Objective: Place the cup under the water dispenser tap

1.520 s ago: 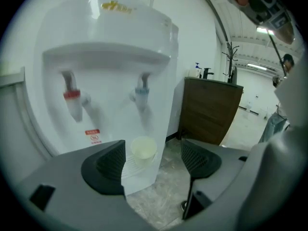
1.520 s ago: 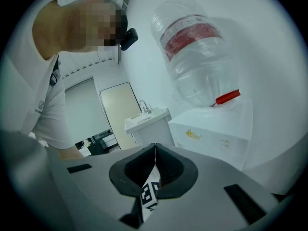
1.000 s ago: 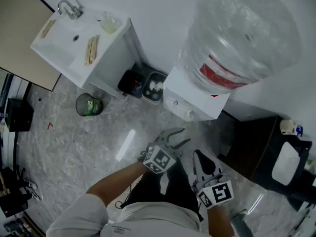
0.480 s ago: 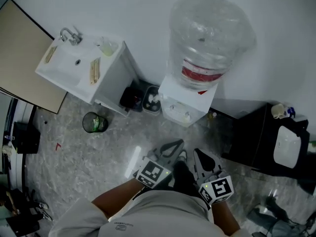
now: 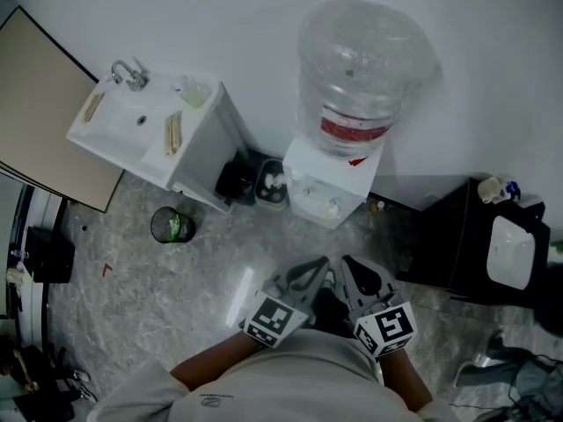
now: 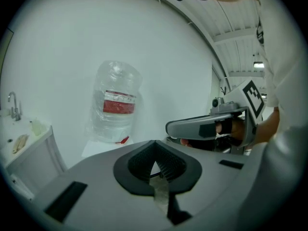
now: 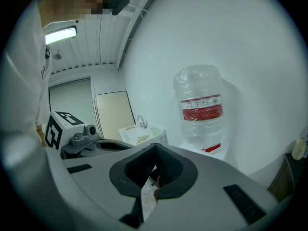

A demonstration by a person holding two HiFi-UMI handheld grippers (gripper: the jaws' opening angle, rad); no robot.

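Left gripper is shut with nothing between its jaws. The right gripper is closed and empty too. Both are held side by side close to the person's body, pointing at the water dispenser.

No cup in either grip. The only cup-like thing in view is a pale translucent cup, upright on the back right corner of the sink unit, by the wall. It's too small to confirm as the task's cup. It lies ahead and well off to the left of both grippers, long axis vertical, mouth up. The left gripper is nearer, so if that's the cup, a reach looks like the left hand's job.

The taps sit on the dispenser front, straight ahead of the grippers, below the big bottle. No cup made out under them, but that spot is small and dim. Cup and taps are well apart.

A green bin stands on the floor by the sink unit. Dark boxes sit between sink unit and dispenser. A black cabinet is off right.
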